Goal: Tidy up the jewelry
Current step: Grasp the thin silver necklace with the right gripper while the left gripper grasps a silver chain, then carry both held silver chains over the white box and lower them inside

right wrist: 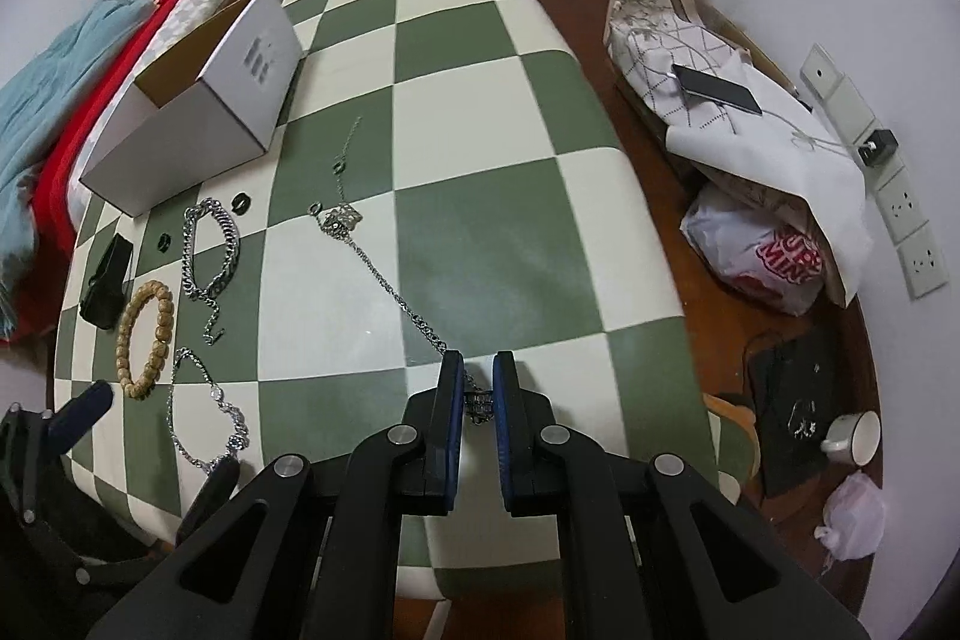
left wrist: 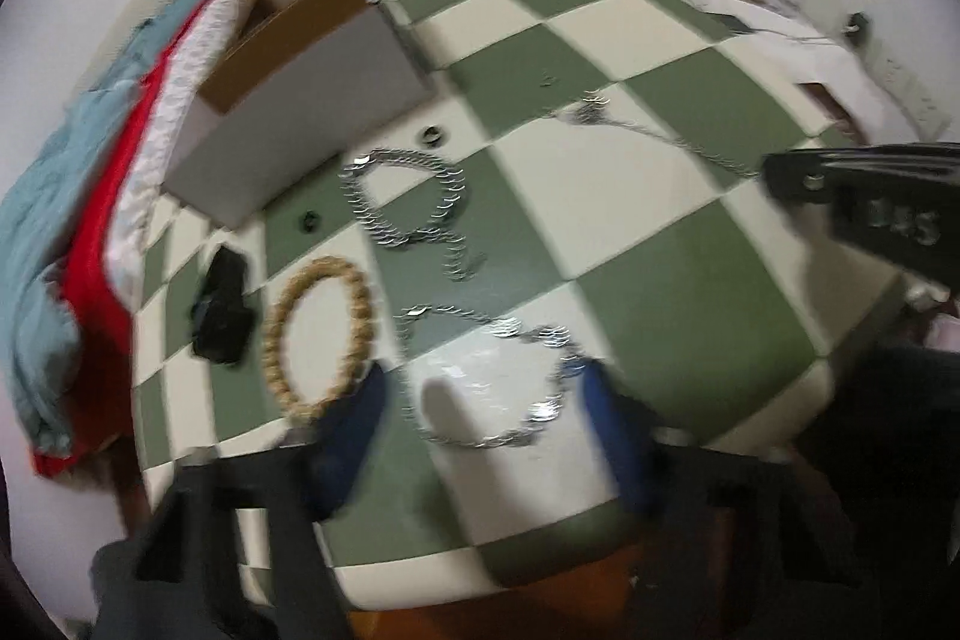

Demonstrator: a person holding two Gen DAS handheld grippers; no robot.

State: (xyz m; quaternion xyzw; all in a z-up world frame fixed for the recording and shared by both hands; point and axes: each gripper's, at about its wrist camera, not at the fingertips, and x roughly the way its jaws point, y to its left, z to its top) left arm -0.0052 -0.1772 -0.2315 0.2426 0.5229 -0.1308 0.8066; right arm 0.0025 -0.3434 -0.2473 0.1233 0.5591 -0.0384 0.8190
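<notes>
A green-and-cream checked counter (right wrist: 480, 112) fills the room beside a bed, carrying an open white box (right wrist: 198, 112) and scattered jewelry. The right gripper (right wrist: 478, 391) has its jaws pinched on the near end of a long chain (right wrist: 384, 280). The left gripper (left wrist: 480, 436), jaws part-open, straddles a silver necklace (left wrist: 510, 376) without pinching it. Next, probably: lift the chain boxward.

green-and-cream checked tablecloth (right wrist: 480, 148); white box (right wrist: 198, 130); tan bead bracelet (right wrist: 144, 340)
</notes>
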